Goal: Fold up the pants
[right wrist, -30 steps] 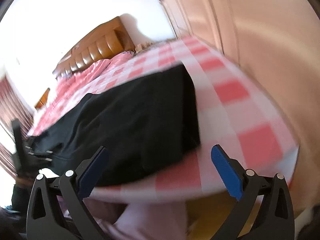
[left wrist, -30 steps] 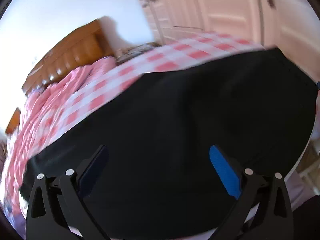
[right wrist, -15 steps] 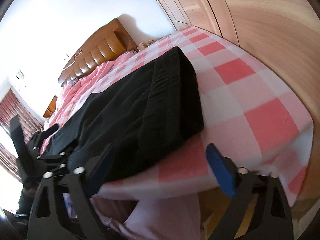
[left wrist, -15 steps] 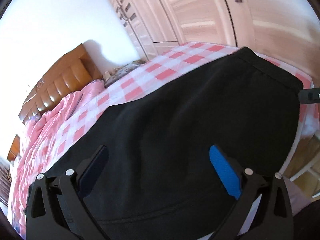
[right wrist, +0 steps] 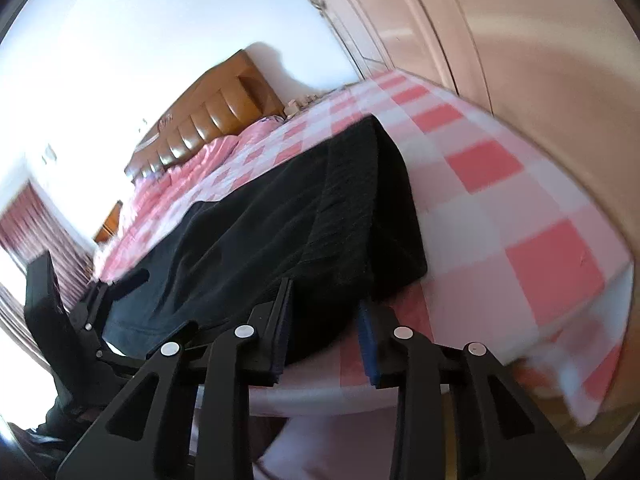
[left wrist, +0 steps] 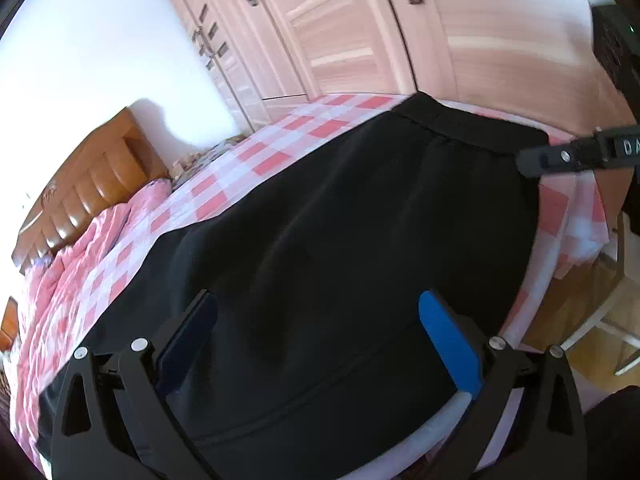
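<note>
Black pants [left wrist: 340,240] lie flat along the near edge of a bed with a pink-and-white checked sheet [left wrist: 280,148]. My left gripper [left wrist: 318,332] is open, its jaws wide apart over the pants' leg part. My right gripper [right wrist: 326,332] has its jaws narrowed around the near edge of the pants [right wrist: 280,240] by the ribbed waistband; a gap still shows between the pads. The right gripper's finger [left wrist: 576,154] shows at the waistband end in the left wrist view, and the left gripper [right wrist: 72,312] shows at the far left of the right wrist view.
A wooden headboard [left wrist: 80,184] and a crumpled pink quilt [left wrist: 68,264] lie at the far end of the bed. Pale wardrobe doors [left wrist: 340,32] stand along the far side. The bed's corner [right wrist: 580,300] drops off right of the waistband. Wooden floor [left wrist: 580,312] lies beside the bed.
My right gripper has moved in to the pants' edge at the waistband and its jaws have narrowed from wide open. The left gripper stays open over the legs, tilted up a little.
</note>
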Available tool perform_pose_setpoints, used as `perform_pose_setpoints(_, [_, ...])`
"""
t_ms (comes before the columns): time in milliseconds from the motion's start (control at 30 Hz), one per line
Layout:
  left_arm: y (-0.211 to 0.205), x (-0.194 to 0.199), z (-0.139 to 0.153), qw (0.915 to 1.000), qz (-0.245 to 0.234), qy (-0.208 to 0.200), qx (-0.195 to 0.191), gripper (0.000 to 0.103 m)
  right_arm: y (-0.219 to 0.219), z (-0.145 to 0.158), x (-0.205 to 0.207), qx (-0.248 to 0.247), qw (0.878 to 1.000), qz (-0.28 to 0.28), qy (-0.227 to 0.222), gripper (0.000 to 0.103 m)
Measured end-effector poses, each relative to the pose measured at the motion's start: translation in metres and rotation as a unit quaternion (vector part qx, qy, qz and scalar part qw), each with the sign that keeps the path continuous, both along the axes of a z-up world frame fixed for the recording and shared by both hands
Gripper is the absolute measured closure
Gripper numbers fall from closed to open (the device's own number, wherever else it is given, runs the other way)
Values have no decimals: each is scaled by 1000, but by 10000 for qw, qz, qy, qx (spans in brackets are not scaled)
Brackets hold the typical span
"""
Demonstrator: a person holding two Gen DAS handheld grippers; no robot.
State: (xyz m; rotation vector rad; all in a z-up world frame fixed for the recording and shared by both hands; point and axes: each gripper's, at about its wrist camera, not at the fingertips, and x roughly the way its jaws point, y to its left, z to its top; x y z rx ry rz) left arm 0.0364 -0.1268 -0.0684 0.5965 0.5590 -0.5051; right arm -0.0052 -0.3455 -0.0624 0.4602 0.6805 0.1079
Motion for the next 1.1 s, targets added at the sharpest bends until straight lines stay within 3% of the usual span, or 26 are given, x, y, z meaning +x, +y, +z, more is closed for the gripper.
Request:
perform_pose_setpoints(133, [-12, 0, 9, 9997, 3, -237, -12, 2, 14, 39, 7, -646, 9961, 166, -572, 79])
perform_pose_setpoints(233, [-17, -2, 33, 9976, 30, -630, -272, 2, 19, 67, 10, -998, 9904, 228, -927, 80])
perform_pose_setpoints(300, [-20, 2, 39, 9975, 17, -614, -350, 2, 6, 56, 16, -897, 9928, 122, -781, 80])
perform_pose_setpoints(433, [-32, 20, 9, 9999, -15, -18, 161, 2, -20, -6, 22, -303, 9994, -148, 103, 80])
perform_pose_setpoints(600, [-31, 17, -1, 9996, -168, 77, 190, 2, -26, -13, 21, -211, 9997, -111, 47, 80])
perform_pose_setpoints(733, [-35, 19, 22, 9989, -387, 177, -181, 2, -28, -17, 16, -129, 9998, -153, 15, 80])
perform_pose_setpoints(867, [-58, 59, 47, 9928, -648, 748, -674, 2, -25, -15, 17, -152, 9997, -188, 6, 80])
perform_pose_setpoints(967, [-82, 121, 47, 9814, -526, 1606, -907, 2, -25, -16, 16, -120, 9997, -196, -18, 80])
perform_pose_setpoints(1000, [-90, 134, 45, 9767, -529, 1850, -951, 3, -26, -17, 16, -102, 9998, -196, -24, 80])
perform_pose_setpoints(1100, [-120, 166, 24, 9483, -905, 2866, -1016, 3, -27, -18, 15, -54, 9998, -189, -50, 80])
